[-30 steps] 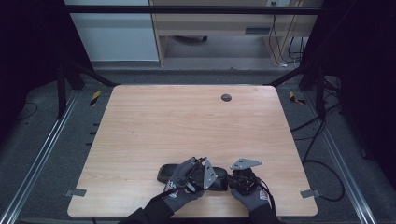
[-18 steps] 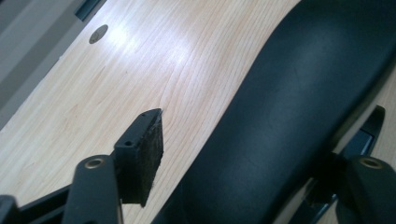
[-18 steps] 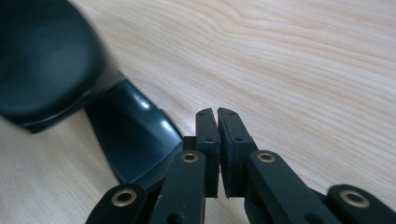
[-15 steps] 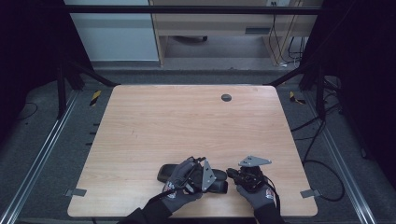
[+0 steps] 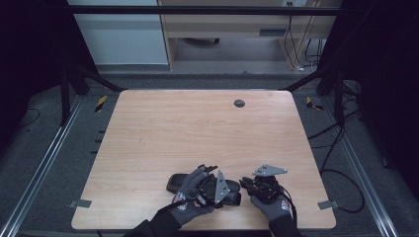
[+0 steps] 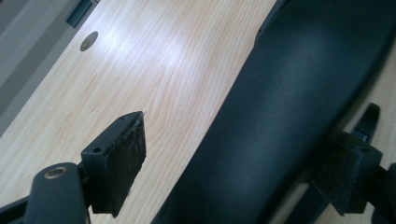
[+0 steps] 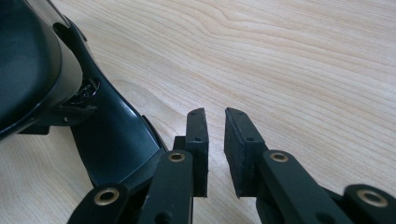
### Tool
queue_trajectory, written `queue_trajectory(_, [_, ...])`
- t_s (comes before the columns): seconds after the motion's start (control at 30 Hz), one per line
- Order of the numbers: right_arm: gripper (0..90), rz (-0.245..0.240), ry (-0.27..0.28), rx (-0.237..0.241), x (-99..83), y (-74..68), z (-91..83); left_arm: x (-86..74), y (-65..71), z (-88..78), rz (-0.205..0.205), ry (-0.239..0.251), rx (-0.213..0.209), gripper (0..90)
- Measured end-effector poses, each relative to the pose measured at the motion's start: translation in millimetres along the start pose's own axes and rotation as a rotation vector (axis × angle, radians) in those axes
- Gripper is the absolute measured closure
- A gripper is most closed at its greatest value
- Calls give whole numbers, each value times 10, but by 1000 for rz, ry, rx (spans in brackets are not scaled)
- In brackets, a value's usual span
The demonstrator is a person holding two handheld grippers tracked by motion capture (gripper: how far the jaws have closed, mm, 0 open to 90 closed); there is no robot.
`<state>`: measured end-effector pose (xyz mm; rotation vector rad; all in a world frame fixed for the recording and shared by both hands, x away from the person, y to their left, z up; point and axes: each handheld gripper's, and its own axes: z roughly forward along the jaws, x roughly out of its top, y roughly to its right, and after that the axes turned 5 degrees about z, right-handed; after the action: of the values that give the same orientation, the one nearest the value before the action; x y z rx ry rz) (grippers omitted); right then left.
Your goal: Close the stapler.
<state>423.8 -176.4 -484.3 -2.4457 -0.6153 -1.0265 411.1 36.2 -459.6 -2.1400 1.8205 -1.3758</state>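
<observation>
In the lower middle of the high view a black glasses case (image 5: 197,183) is lying on the wooden table (image 5: 188,128), near its front edge. The left gripper (image 5: 210,185) is straddling it; its jaws have just been opening and are standing apart, the case between the pads without pressing. Just right of it, the right gripper (image 7: 215,140) is parting its jaws slightly, nothing between them
</observation>
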Motion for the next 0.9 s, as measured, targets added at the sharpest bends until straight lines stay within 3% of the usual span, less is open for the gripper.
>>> queue_trajectory(0.3, [832,4,42,18,27,-10,-98,-7,-38,-171,-46,43,-31,181])
queue_trajectory(0.47, [900,4,83,21,57,-7,-204,-47,-56,-271,-81,60,-64,204])
queue_trajectory(0.73, [900,14,133,64,129,-73,-371,-169,-130,-497,-132,81,-52,220])
queue_trajectory(0.9, [900,3,165,98,198,-178,-469,-329,-241,-659,-178,79,-15,229])
